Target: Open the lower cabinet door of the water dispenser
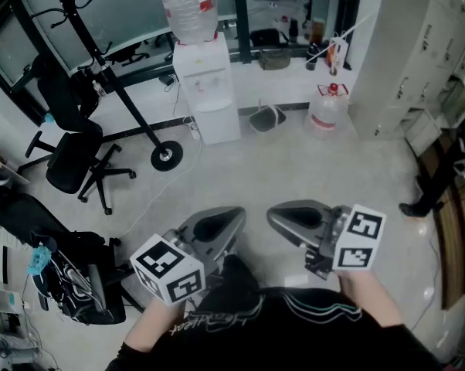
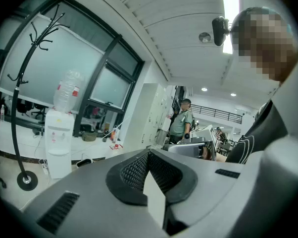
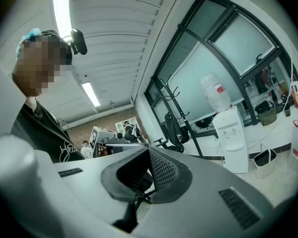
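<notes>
Both tools sit low in front of me: left gripper and right gripper, side by side, each with jaws pressed together and nothing between them. I see the water dispenser well ahead across the floor by the window, bottle on top. Its lower cabinet door is closed, well apart from both grippers.

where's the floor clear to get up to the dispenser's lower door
Bare floor lies in front of the water dispenser, bordered by the coat rack base on the left and the water jug on the right. Crowded: the office chair at far left, and a basket just beside the lower door.
</notes>
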`<state>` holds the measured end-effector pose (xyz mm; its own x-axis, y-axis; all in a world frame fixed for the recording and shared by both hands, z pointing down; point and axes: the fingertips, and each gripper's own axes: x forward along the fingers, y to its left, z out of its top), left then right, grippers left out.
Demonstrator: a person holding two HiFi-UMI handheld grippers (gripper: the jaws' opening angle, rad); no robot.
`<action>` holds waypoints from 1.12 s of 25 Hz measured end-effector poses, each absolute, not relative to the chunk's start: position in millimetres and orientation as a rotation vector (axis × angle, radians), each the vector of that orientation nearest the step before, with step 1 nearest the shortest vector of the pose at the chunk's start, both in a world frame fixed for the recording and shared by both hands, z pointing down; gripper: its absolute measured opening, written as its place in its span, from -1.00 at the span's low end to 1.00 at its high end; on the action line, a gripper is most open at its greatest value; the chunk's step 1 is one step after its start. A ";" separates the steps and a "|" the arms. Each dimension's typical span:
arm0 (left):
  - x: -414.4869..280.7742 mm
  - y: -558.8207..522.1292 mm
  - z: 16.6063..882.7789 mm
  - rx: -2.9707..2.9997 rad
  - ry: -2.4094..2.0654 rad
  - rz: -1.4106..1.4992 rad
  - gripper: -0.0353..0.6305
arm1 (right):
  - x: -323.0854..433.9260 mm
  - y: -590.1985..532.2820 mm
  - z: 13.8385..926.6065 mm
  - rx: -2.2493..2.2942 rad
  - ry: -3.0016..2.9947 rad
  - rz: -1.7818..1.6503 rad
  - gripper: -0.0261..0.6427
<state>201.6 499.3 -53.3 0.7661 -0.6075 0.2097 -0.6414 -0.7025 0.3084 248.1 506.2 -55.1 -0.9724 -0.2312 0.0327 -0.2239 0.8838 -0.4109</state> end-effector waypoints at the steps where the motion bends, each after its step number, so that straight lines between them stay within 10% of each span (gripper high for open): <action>1: 199.1 500.0 -54.2 2.587 -0.953 0.124 -0.90 | 246.2 506.4 -55.4 -0.371 3.042 -0.647 -0.89; 28: 75.4 288.3 49.0 2.431 -0.845 0.136 -0.90 | 123.6 300.8 52.7 -0.650 3.215 -0.677 -0.88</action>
<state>75.4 288.3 49.0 0.7966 -0.5423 0.2670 -0.5986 -0.6467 0.4727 123.6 300.8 52.7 -0.9041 -0.3270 0.2751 -0.4102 0.8446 -0.3442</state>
